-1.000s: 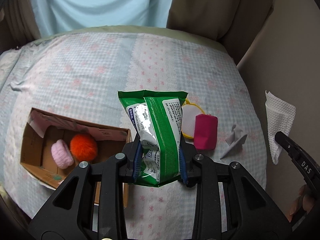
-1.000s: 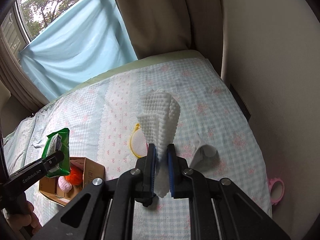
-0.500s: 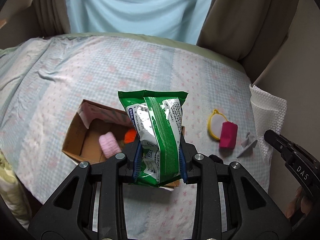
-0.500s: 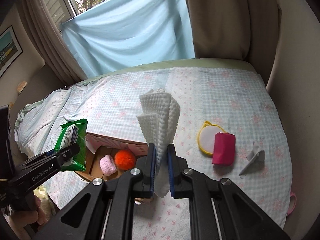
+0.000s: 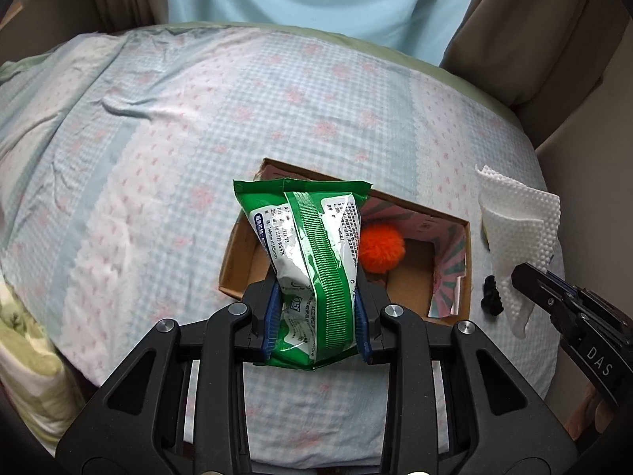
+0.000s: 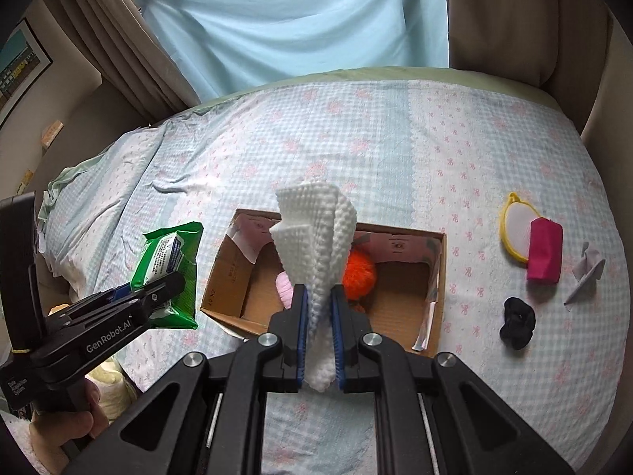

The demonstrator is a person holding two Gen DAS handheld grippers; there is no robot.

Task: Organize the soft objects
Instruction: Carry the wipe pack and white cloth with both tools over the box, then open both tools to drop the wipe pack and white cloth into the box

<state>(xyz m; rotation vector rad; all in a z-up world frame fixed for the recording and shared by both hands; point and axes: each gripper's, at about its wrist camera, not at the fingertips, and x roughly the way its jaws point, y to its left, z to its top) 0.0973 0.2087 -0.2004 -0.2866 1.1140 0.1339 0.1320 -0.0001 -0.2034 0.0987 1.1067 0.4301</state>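
the left hand-held gripper [image 5: 316, 326] is clamped on a green wipes packet [image 5: 306, 269], held above the cardboard box [image 6: 435, 277] on the bed [image 6: 395, 138]. the right hand-held gripper [image 6: 318, 332] is pinched tight on a white dimpled cloth [image 6: 320, 245], also over the box. inside it lie an orange pompom [image 6: 360, 269] and a pink fuzzy ball [image 6: 285, 289]. at three o'clock of the box, on the bed: a yellow-rimmed pad [image 6: 516, 233], magenta pouch [image 6: 544, 255], black scrunchie [image 6: 518, 326] and grey scrap [image 6: 587, 273].

A bed [image 6: 395, 126] in pale checked sheets, light-blue curtain [image 6: 296, 19] behind (beige drapes [image 6: 514, 12] flanking), daylight through it.
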